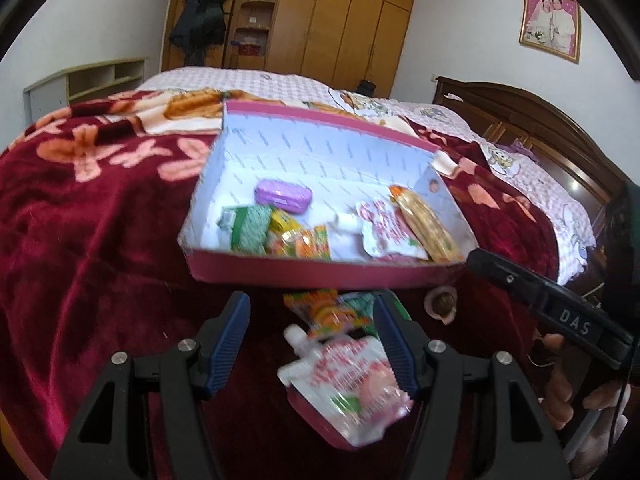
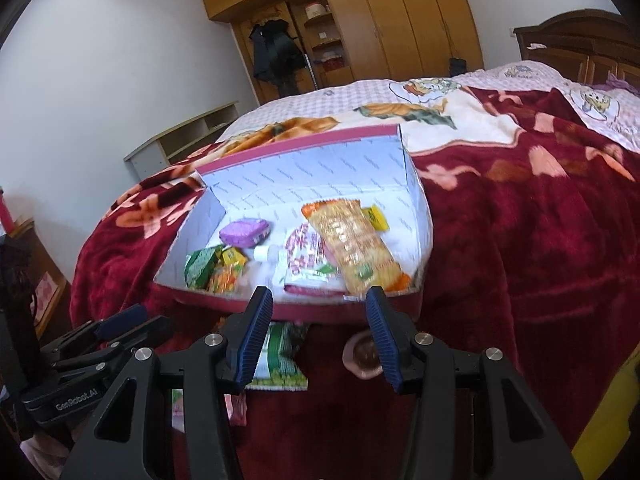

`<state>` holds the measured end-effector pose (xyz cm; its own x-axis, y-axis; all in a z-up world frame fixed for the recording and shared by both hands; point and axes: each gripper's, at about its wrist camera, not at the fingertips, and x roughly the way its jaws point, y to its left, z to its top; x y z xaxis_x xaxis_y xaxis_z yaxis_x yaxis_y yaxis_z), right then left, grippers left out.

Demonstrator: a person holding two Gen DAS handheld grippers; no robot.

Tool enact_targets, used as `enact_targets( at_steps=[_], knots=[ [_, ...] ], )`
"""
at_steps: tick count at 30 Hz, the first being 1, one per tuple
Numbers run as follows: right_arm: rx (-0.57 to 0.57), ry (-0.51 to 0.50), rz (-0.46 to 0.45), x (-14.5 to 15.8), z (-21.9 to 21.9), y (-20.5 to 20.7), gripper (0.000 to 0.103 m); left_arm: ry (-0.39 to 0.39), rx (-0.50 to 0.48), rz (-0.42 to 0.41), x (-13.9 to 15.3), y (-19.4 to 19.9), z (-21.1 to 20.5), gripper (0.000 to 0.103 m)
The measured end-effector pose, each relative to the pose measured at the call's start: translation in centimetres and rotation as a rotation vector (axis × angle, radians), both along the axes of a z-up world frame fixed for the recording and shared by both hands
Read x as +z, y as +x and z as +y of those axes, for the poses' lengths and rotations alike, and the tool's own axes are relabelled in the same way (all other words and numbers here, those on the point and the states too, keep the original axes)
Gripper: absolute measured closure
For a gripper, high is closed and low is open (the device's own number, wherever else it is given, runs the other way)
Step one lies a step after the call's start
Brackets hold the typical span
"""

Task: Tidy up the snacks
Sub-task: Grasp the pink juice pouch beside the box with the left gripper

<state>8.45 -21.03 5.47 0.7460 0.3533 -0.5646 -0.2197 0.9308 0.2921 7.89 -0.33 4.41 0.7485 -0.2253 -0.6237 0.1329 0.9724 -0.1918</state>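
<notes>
A pink-rimmed box with a white inside sits on the red blanket. It holds a purple case, green and orange packets, a pink-white pouch and a long cracker pack. In front of it, loose on the blanket, lie an orange packet, a green packet, a spouted pink-white pouch and a round brown sweet. My left gripper hovers open over the loose pouch. My right gripper hangs open at the box's front wall, with nothing between its pads.
The red floral blanket covers the near half of a bed with a pink checked sheet. A dark wooden headboard is at the right, and wardrobes stand behind. A hand grips the right tool's black housing.
</notes>
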Motion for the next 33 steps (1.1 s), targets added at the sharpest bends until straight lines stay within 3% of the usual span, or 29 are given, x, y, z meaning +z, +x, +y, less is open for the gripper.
enact_targets(
  at_steps=[6,10,12,22,29,33],
  knots=[
    [-0.005,-0.006,0.014,-0.8,-0.5,-1.2,0.053,0.004,-0.041,0.045,-1.0,-0.9,-1.2,0.035],
    [-0.005,0.013,0.052,-1.6,-1.0,-1.4,0.053,-0.002,-0.088,0.078,-2.1,-0.9,-2.4,0.022],
    [-0.002,0.021,0.063,-1.9,-1.0,-1.4,0.053,0.02,-0.093,0.085,-2.6,-0.8,-3.1,0.022],
    [0.004,0.035,0.074,-3.3,-1.4,-1.8,0.053,0.133,-0.005,0.022,-4.0,-1.6,-4.3,0.019],
    [-0.018,0.017,0.059,-3.5,-1.6,-1.2,0.053,0.144,0.099,-0.043,-3.9,-2.7,-4.1,0.019],
    [-0.034,-0.002,0.066,-4.0,-1.6,-0.1,0.053,0.107,0.112,-0.029,-3.9,-2.4,-3.5,0.019]
  ],
)
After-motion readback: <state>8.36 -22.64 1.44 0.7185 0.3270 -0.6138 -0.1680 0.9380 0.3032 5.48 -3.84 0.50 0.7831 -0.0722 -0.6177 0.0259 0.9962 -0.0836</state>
